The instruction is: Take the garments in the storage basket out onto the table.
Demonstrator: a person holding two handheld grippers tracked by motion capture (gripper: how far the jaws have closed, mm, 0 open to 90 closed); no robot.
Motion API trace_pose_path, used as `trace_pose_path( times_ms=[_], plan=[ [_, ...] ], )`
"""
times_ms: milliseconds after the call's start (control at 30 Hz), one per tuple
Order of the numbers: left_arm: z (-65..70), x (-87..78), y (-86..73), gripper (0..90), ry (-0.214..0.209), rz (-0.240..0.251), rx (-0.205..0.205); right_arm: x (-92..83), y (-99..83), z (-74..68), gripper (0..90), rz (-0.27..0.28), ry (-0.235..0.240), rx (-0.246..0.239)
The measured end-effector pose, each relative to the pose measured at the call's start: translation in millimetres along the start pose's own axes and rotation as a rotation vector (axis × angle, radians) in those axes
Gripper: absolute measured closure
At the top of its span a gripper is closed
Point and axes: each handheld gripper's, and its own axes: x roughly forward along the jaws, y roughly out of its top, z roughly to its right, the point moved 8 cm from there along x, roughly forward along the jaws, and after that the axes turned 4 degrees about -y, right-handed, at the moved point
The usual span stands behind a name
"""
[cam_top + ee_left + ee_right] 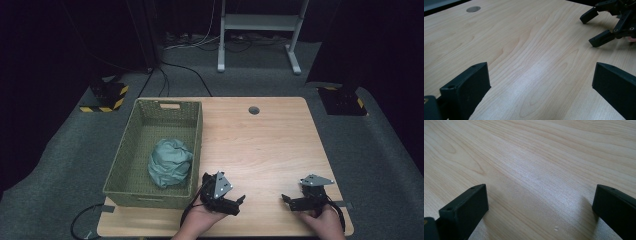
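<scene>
pale wood-grain table smooth and bare up front, and on its left edge sits the green woven basket, holding a crumpled teal cloth bunched soft against its near wall, likely dropped in. left gripper, just beside the basket, jaws spread wide on nothing; right gripper also wide and empty, parked low over the near edge.

The left black hand-held gripper and the right black hand-held gripper point toward each other, jaws spread wide, nothing between them.
</scene>
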Motion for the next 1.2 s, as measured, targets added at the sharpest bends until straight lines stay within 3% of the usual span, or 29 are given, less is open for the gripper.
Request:
trace_pose_path(
  times_ms=[767, 1200],
  plan=[
    [-2.7, -20.7, 9.3, 1.6, 0.0, 0.039, -0.023, 0.0, 0.0, 0.0, 0.0, 0.0, 0.0, 0.001],
    [-10.7, -36.0, 16.9, 1.6, 0.028, 0.073, -0.04, 0.0, 0.0, 0.0, 0.0, 0.0, 0.0, 0.001]
  ],
)
